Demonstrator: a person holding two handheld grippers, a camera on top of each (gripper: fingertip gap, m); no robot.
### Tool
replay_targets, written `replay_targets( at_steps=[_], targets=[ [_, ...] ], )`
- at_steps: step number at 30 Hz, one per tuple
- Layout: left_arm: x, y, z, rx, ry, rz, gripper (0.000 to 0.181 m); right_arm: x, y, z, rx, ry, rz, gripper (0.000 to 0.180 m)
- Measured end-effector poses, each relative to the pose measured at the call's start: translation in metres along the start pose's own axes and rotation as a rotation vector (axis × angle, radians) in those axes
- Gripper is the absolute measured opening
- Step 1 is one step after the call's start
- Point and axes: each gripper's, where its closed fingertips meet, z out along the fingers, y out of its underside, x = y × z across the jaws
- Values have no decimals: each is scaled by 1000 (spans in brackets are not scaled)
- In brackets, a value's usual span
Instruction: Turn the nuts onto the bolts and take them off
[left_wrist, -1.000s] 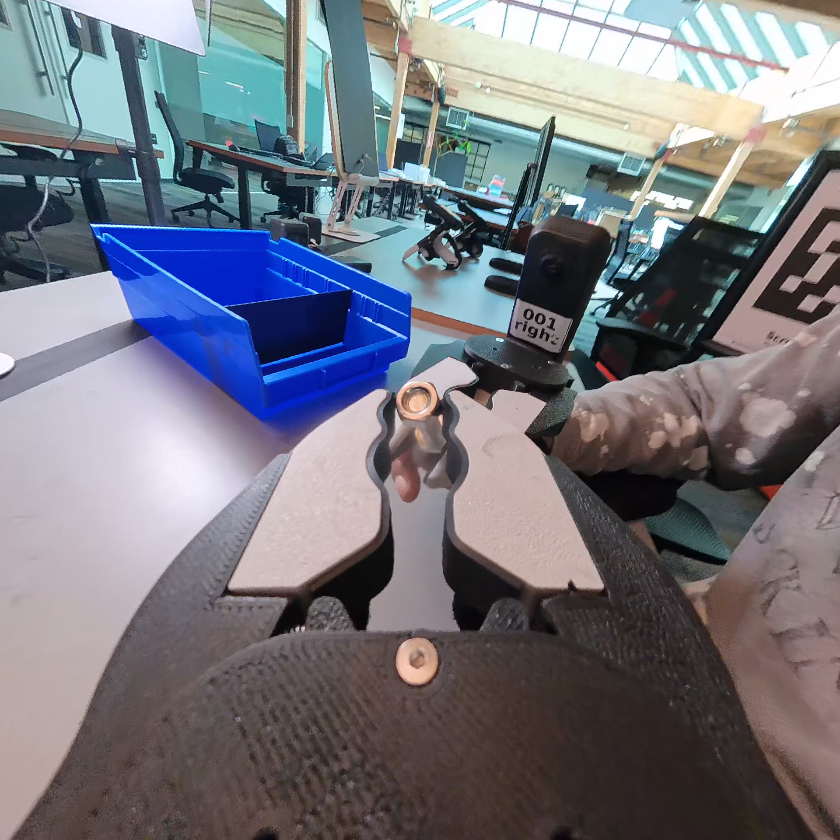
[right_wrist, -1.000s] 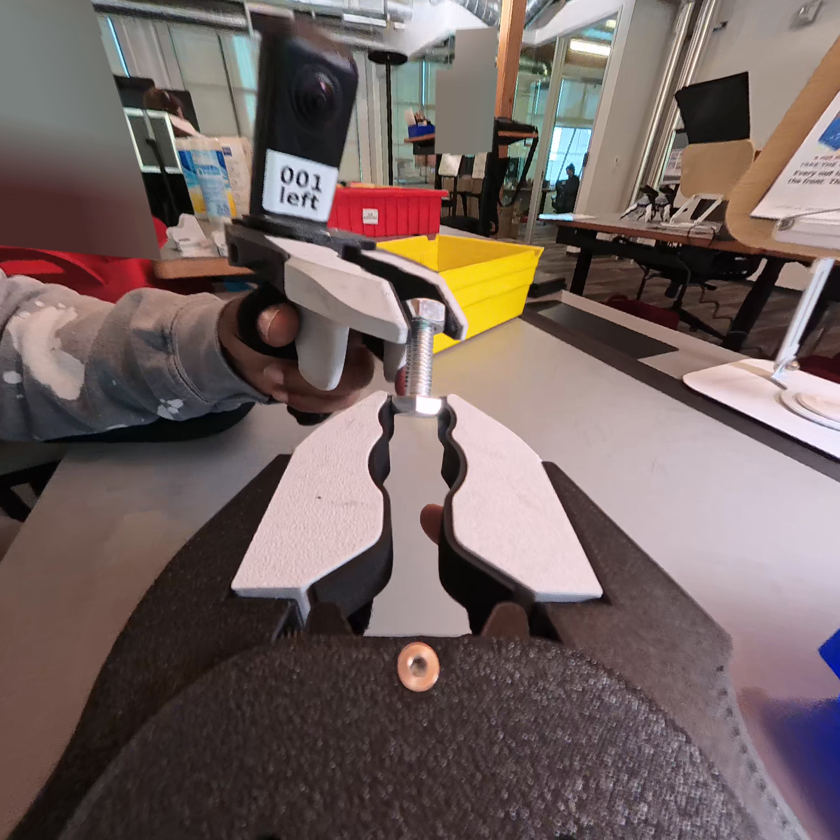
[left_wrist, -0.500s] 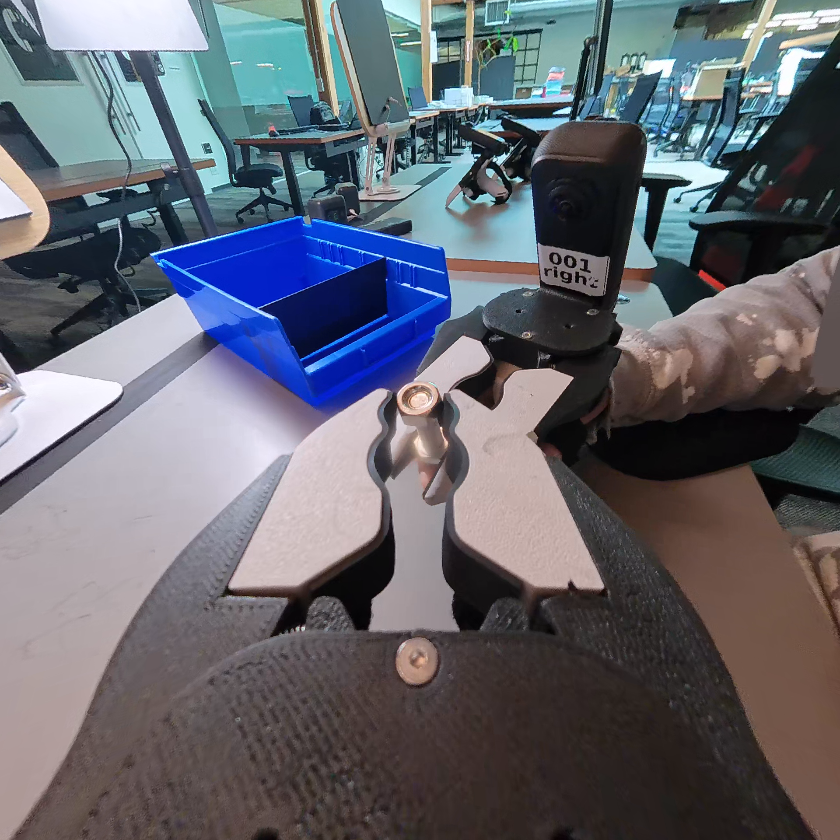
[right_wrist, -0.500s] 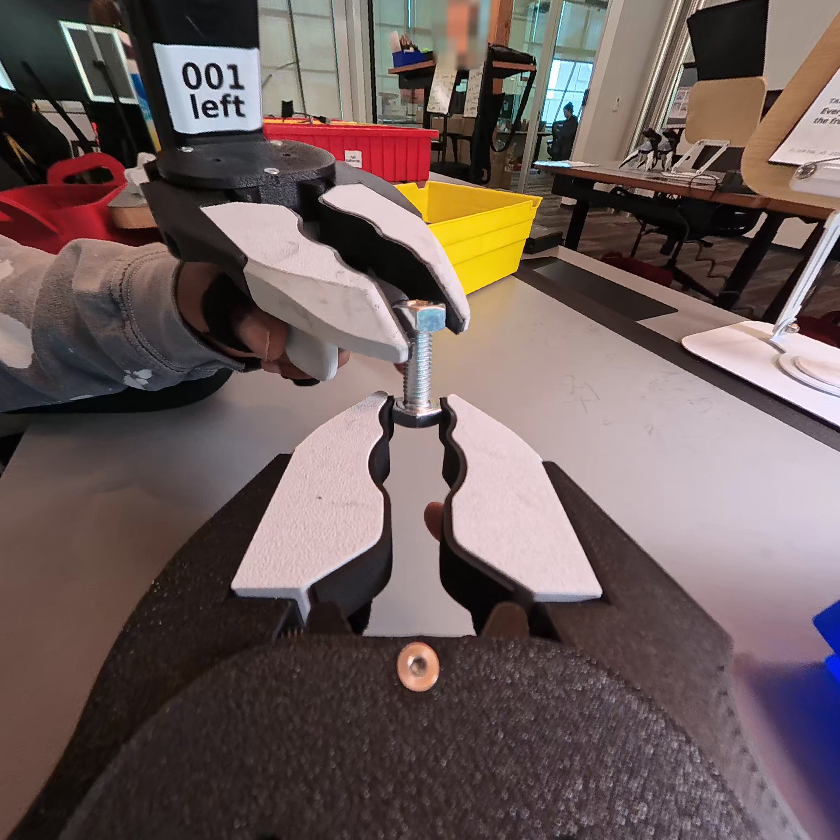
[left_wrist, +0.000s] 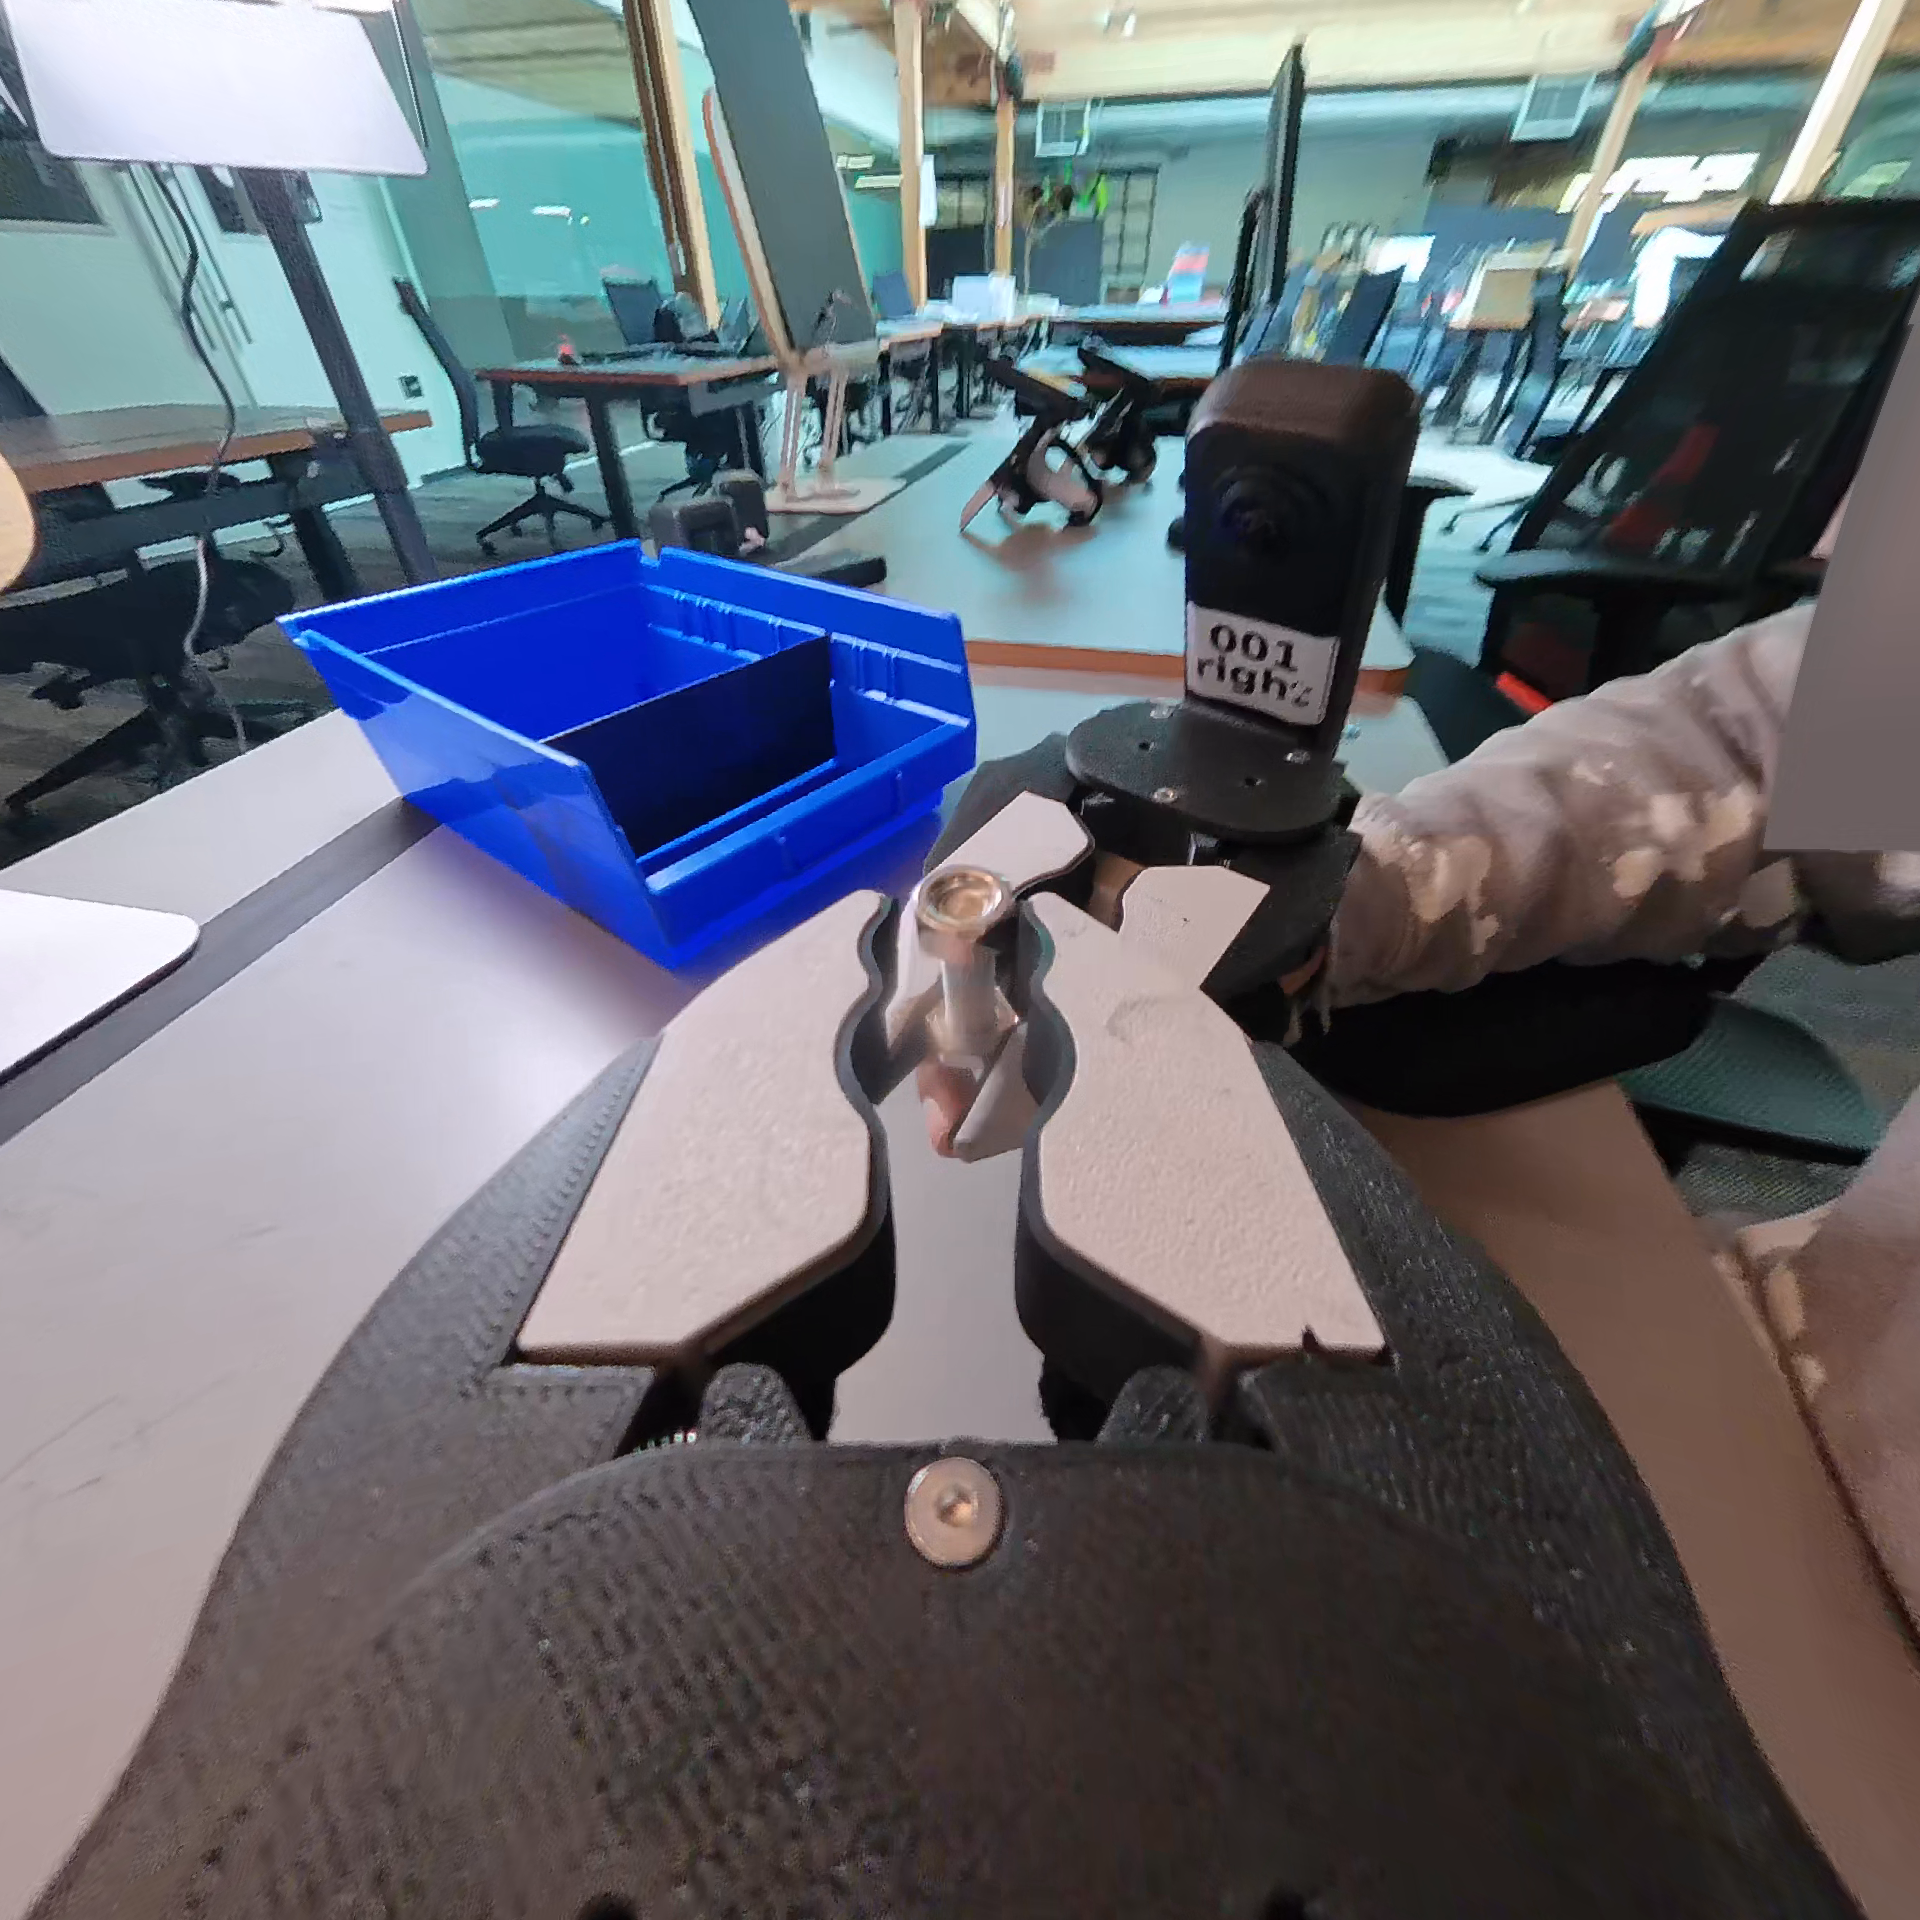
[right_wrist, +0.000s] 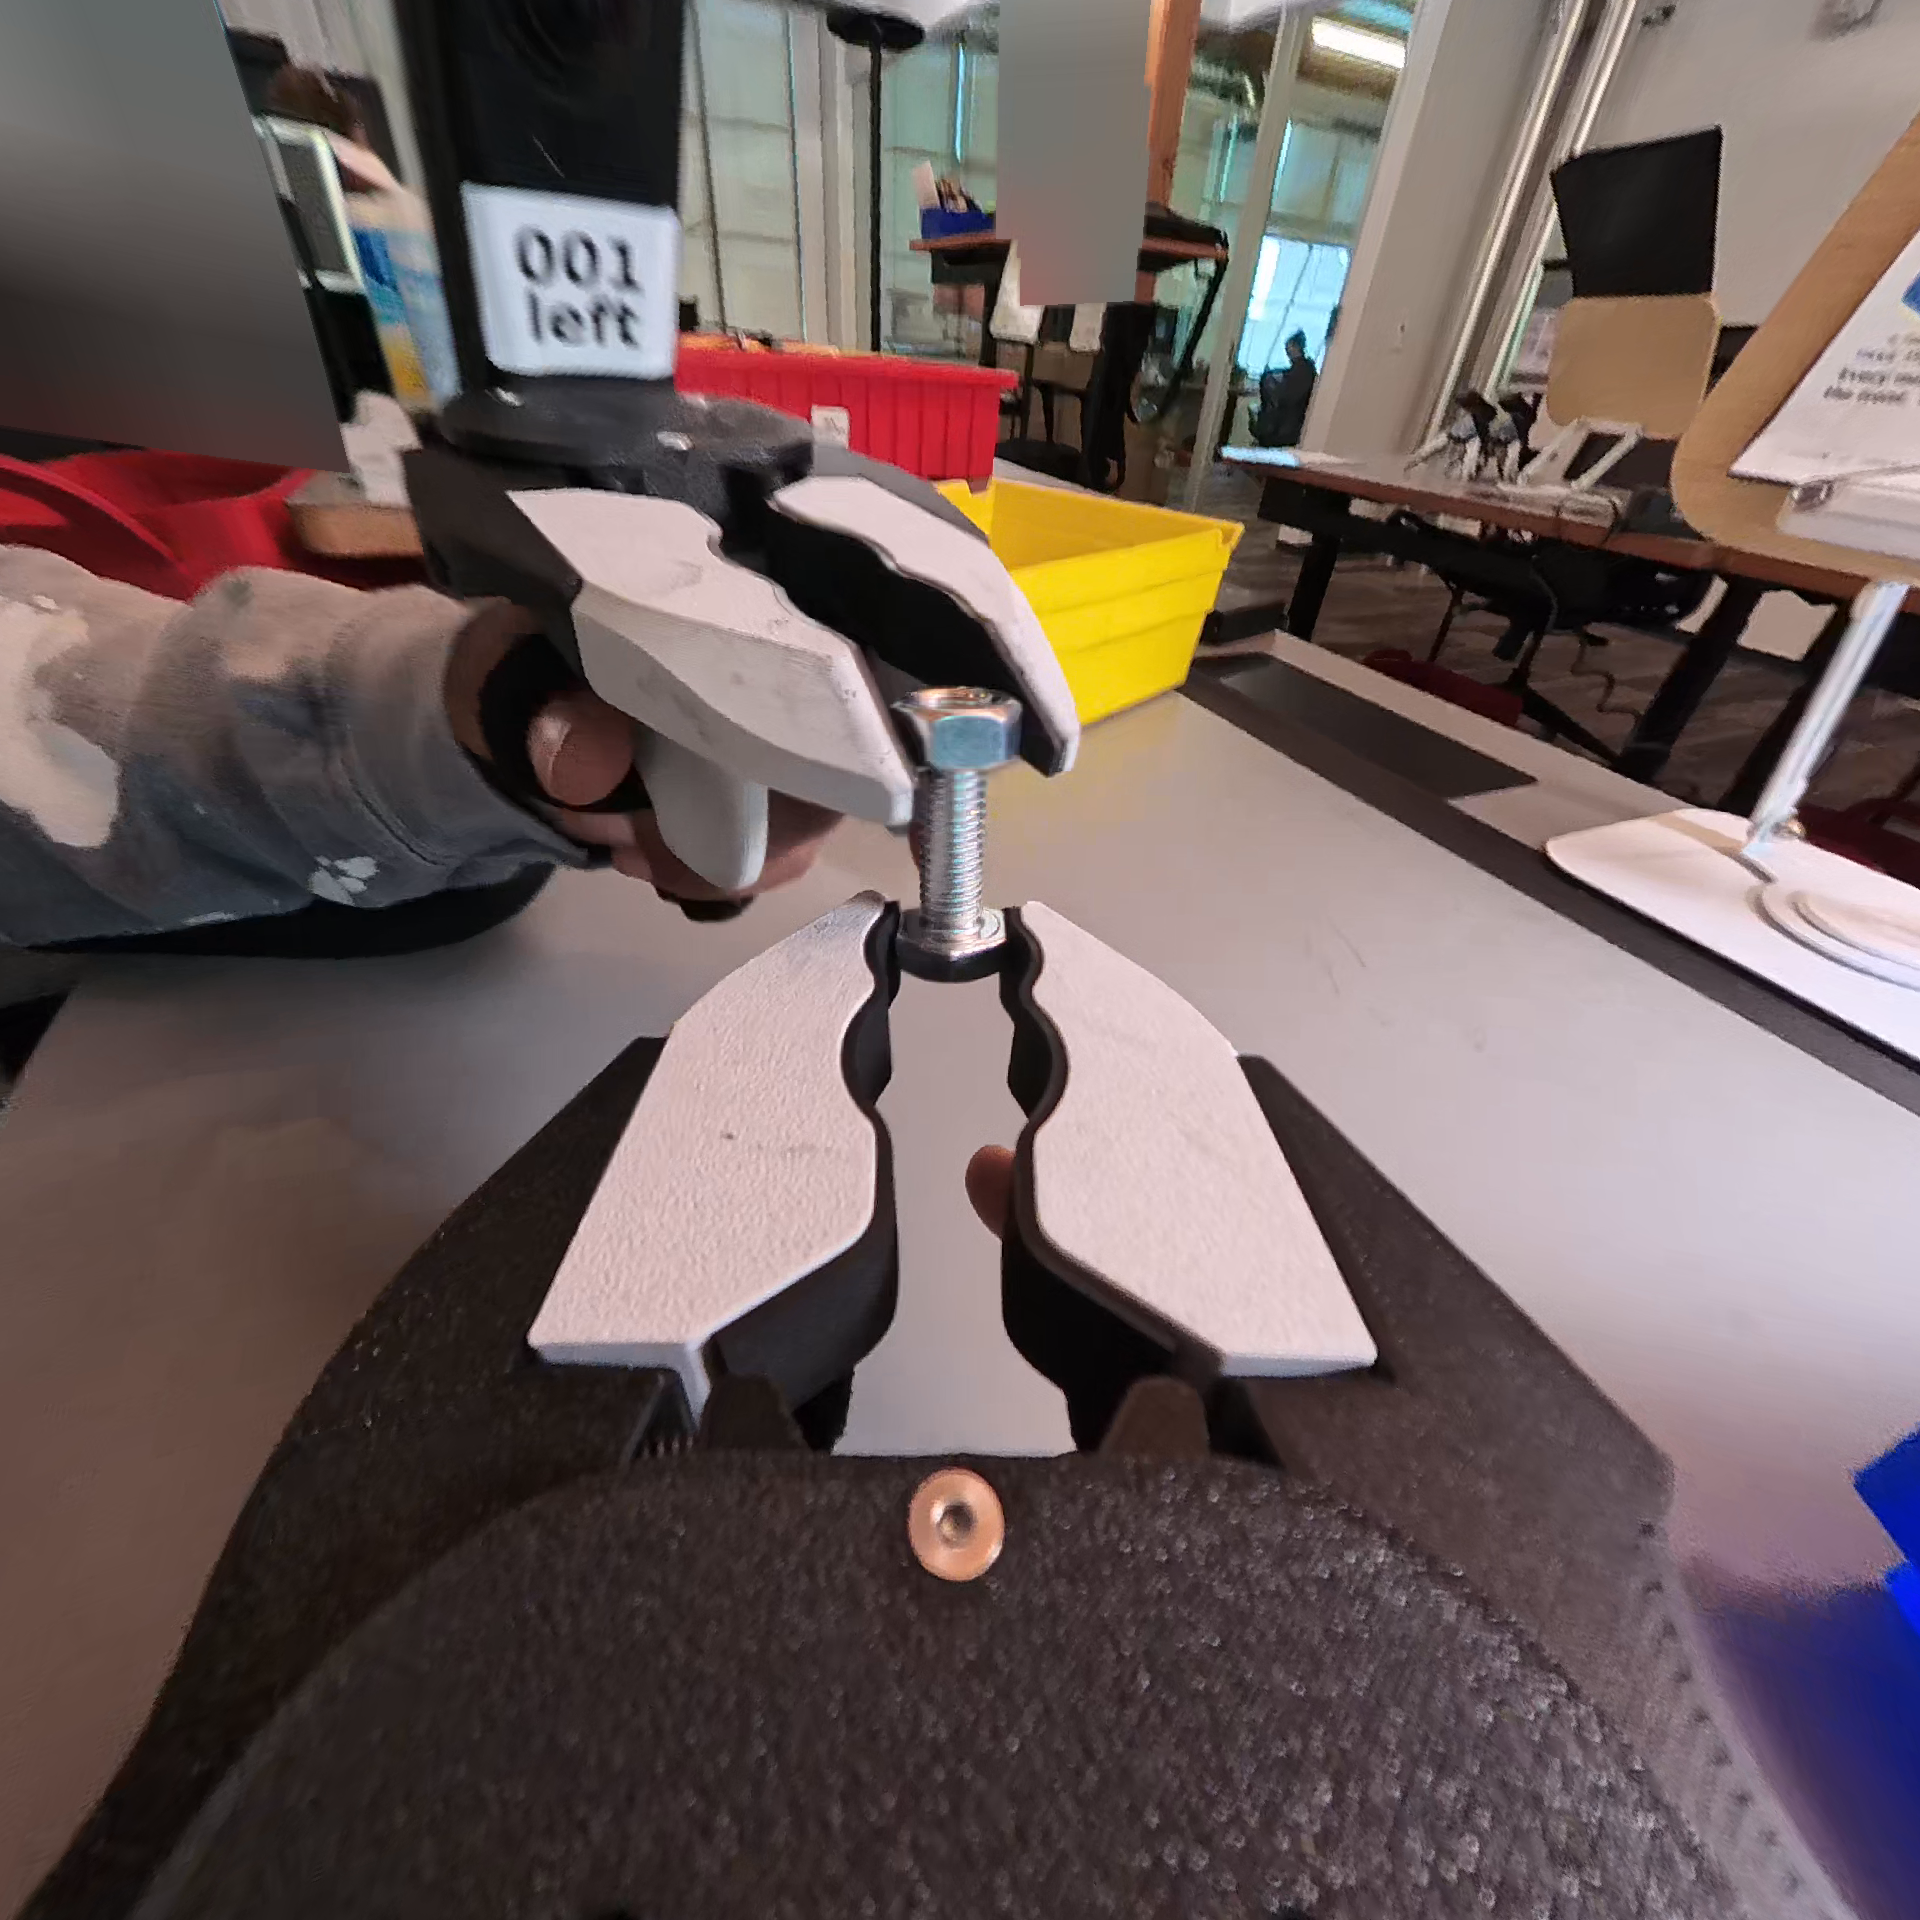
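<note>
A silver bolt (right_wrist: 951, 842) stands upright between my two grippers above the grey table (right_wrist: 1351, 987). My left gripper (left_wrist: 956, 920) is shut on the bolt's hex head (left_wrist: 961, 902). In the right wrist view it (right_wrist: 966, 748) comes in from the upper left and grips the top end. My right gripper (right_wrist: 951, 927) is shut on the nut (right_wrist: 951, 932) at the lower end of the thread. In the left wrist view the right gripper (left_wrist: 971, 1101) sits just beyond and under my fingertips, held by a hand in a speckled grey sleeve (left_wrist: 1558, 810).
A blue bin (left_wrist: 499, 748) with a dark divider stands on the table at the far left of the left wrist view. A yellow bin (right_wrist: 1122, 613) and a red bin (right_wrist: 862, 400) stand behind the left gripper. A white stand base (right_wrist: 1714, 894) lies at the right. The grippers are tip to tip, or close to it.
Both grippers keep their hold on the bolt and nut. The left gripper has swung and tilted around the bolt, so it looms closer and higher in the right wrist view.
</note>
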Motion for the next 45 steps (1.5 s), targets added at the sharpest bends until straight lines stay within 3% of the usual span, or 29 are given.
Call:
replay_targets(
  at_steps=[4, 6, 8, 15, 19, 22, 29, 32, 34, 37, 42, 45],
  targets=[
    [1, -10, -8, 67, 70, -81, 25, -7, -18, -8, 117, -73, 45, 18],
    [-16, -10, -13, 80, -3, -115, 15, -10, -26, -12, 164, -112, 70, 18],
    [-24, -14, -19, 122, -2, -171, 17, -10, -29, -14, 184, -119, 89, 18],
    [3, -22, -11, 148, 117, -182, 28, -6, -21, -8, 144, -84, 87, 18],
    [2, -20, -9, 125, 96, -161, 29, -8, -23, -9, 157, -91, 84, 18],
    [-22, -21, -19, 141, -3, -196, 17, -13, -33, -14, 211, -132, 79, 18],
    [7, -26, -13, 154, 140, -185, 31, -9, -25, -9, 168, -97, 85, 18],
    [3, -19, -8, 113, 103, -166, 31, -10, -25, -9, 168, -95, 79, 18],
    [-19, -16, -13, 101, -19, -199, 10, -11, -30, -13, 205, -118, 89, 18],
    [-29, -18, -20, 124, -28, -237, 15, -11, -33, -14, 212, -115, 81, 18],
    [-2, -24, -13, 137, 96, -204, 33, -8, -26, -9, 173, -91, 83, 18],
    [4, -20, -7, 105, 104, -203, 35, -9, -24, -8, 165, -90, 72, 18]
  ],
)
